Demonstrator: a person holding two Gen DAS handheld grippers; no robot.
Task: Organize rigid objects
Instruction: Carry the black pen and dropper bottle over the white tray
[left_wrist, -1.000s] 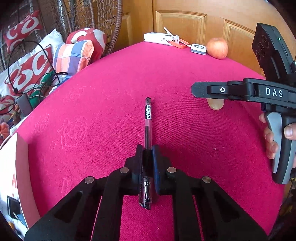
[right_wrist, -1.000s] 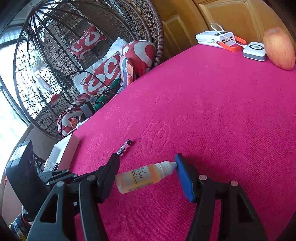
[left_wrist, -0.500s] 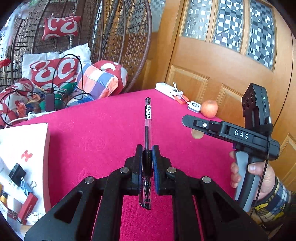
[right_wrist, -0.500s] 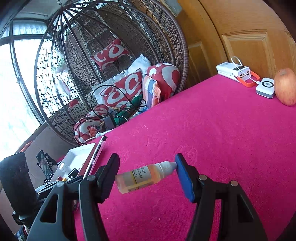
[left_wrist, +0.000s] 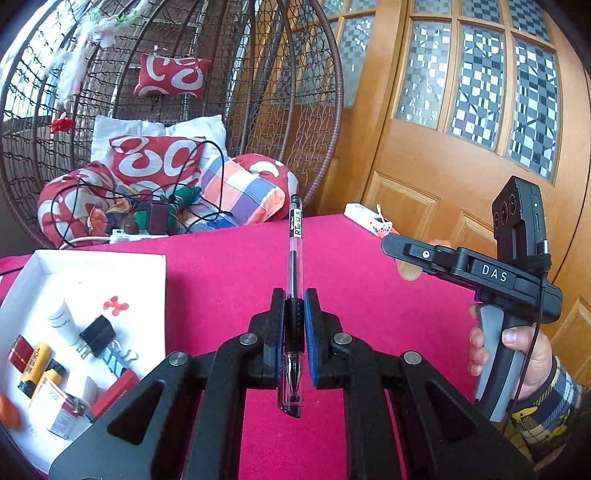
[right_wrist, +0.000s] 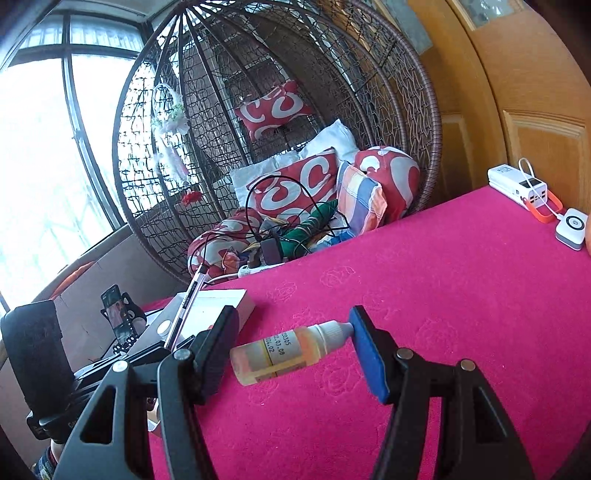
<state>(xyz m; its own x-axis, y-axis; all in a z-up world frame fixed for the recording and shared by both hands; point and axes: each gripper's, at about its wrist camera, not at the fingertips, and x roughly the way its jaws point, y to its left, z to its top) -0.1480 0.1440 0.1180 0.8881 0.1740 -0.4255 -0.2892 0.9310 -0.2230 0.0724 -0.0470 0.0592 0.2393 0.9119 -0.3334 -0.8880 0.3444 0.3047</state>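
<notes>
The left gripper has its jaws closed tight on a gel pen — the right gripper, jaws half open, clamps a dropper bottle endwise above the pink bench.

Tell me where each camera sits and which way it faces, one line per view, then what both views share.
Left wrist: sits behind the left gripper, facing across the red table toward the wooden door; its jaws clamp a pen, and the hand holding the right gripper shows.
Right wrist: sits behind the right gripper, facing the wicker chair; its jaws hold a dropper bottle lengthwise.
Shared: table, chair, pen, white box, power bank.
</notes>
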